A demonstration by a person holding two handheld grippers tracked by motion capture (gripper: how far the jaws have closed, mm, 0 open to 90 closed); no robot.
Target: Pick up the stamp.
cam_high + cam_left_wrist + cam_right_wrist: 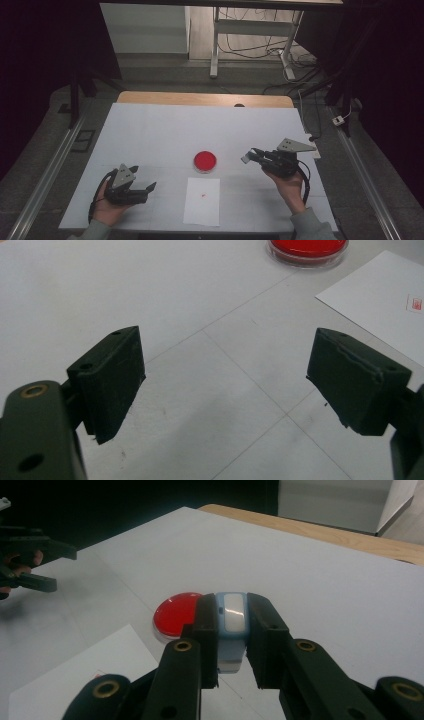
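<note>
A dim lab or workshop: white-topped table [165, 125], metal floor rails [47, 167], loose cables [280, 50].

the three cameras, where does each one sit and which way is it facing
High view: above the person's side, looking forward and down on the table; both hands show with the left gripper and right gripper.
Left gripper view: rides the left gripper, looking across the table past its open fingers.
Right gripper view: rides the right gripper, facing the left hand, its fingers shut on a pale blue stamp.
Shared by all three: the red dish and white paper.
</note>
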